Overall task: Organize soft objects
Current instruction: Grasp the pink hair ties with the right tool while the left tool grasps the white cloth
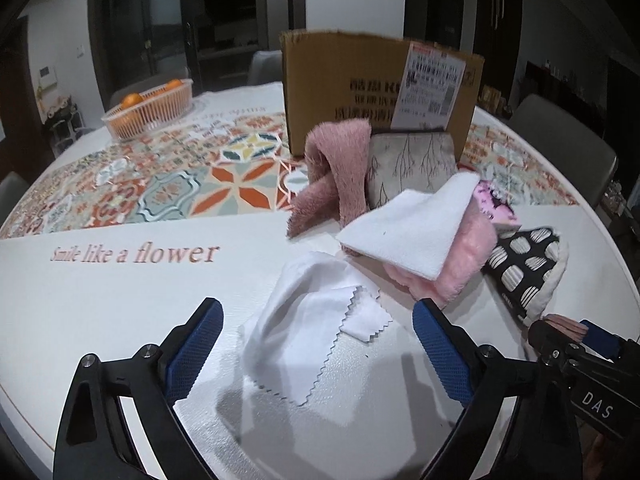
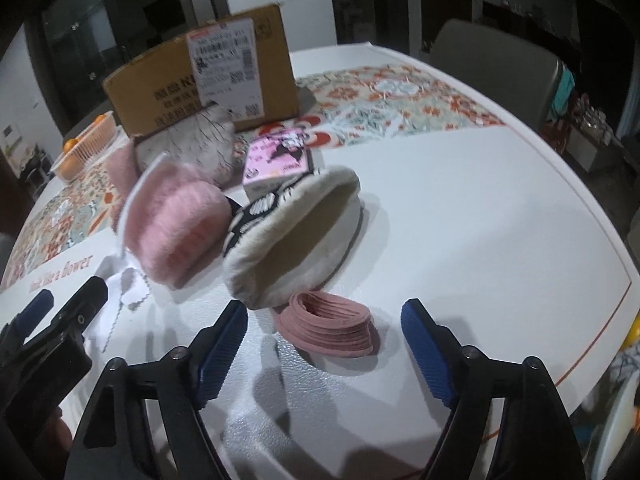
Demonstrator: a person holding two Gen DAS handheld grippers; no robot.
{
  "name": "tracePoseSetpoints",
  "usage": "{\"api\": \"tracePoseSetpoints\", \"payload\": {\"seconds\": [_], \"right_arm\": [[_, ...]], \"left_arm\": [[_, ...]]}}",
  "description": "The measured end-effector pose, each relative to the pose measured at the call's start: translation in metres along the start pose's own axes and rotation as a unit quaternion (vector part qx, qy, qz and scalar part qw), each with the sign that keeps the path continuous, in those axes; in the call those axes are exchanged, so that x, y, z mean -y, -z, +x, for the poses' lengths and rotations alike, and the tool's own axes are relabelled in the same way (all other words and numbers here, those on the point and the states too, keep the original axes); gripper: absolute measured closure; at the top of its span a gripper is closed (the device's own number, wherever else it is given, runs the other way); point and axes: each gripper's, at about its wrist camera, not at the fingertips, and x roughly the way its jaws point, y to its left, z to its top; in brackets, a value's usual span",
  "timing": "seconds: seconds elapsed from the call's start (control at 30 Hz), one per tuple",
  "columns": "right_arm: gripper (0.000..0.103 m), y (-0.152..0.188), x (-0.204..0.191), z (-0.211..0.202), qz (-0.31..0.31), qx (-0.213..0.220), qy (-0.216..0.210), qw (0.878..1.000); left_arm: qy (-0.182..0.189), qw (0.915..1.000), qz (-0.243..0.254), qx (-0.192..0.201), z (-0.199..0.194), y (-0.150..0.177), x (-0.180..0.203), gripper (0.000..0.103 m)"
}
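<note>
The left gripper (image 1: 316, 356) is hanging wide open, empty, over the white zigzag-edged cloth (image 1: 308, 336); the right gripper (image 2: 324, 354), open and empty too, is straddling the pink ribbed band (image 2: 332, 328) (both flat on the table (image 2: 480, 220)). The pads are risking skidding over thin fabric, pinching nothing.

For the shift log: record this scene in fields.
surface: white table with patterned runner
left gripper: jaws open, either side of the white zigzag-edged cloth
right gripper: jaws open, around the pink ribbed band
pile: white towel, fluffy pink cloth, spotted mitt
behind: cardboard box
</note>
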Motion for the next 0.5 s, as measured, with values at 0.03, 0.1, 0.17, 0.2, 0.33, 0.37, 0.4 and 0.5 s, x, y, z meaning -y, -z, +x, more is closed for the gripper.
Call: {"api": "tracePoseSetpoints", "payload": {"seconds": [0.03, 0.1, 0.17, 0.2, 0.33, 0.37, 0.4, 0.5], "right_arm": [[0.026, 0.0, 0.0, 0.002, 0.003, -0.004, 0.001, 1.0], [0.035, -0.001, 0.0, 0.005, 0.004, -0.01, 0.002, 1.0], [0.037, -0.002, -0.002, 0.007, -0.001, -0.012, 0.008, 1.0], [0.044, -0.003, -0.003, 0.008, -0.003, -0.013, 0.007, 1.0], [0.059, -0.004, -0.005, 0.008, -0.012, -0.012, 0.009, 1.0], [0.062, -0.005, -0.005, 0.008, -0.012, -0.011, 0.008, 1.0], [0.066, -0.005, -0.005, 0.008, -0.013, -0.011, 0.008, 1.0], [0.073, -0.005, -0.004, 0.008, -0.015, -0.012, 0.008, 1.0]], "left_arm": [[0.002, 1.0, 0.001, -0.006, 0.004, -0.001, 0.0, 0.009], [0.001, 0.9999, 0.0, -0.014, 0.009, -0.002, 0.001, 0.01], [0.001, 0.9997, 0.002, -0.024, 0.016, -0.003, 0.002, 0.017], [0.002, 0.9996, 0.002, -0.028, 0.018, -0.003, 0.002, 0.019], [0.002, 0.9992, 0.003, -0.04, 0.025, -0.001, 0.002, 0.031], [0.002, 0.999, 0.006, -0.044, 0.026, 0.0, 0.003, 0.037], [0.002, 0.9989, 0.007, -0.045, 0.027, 0.001, 0.003, 0.041], [-0.004, 0.9989, 0.012, -0.044, 0.027, 0.003, 0.004, 0.054]]}}
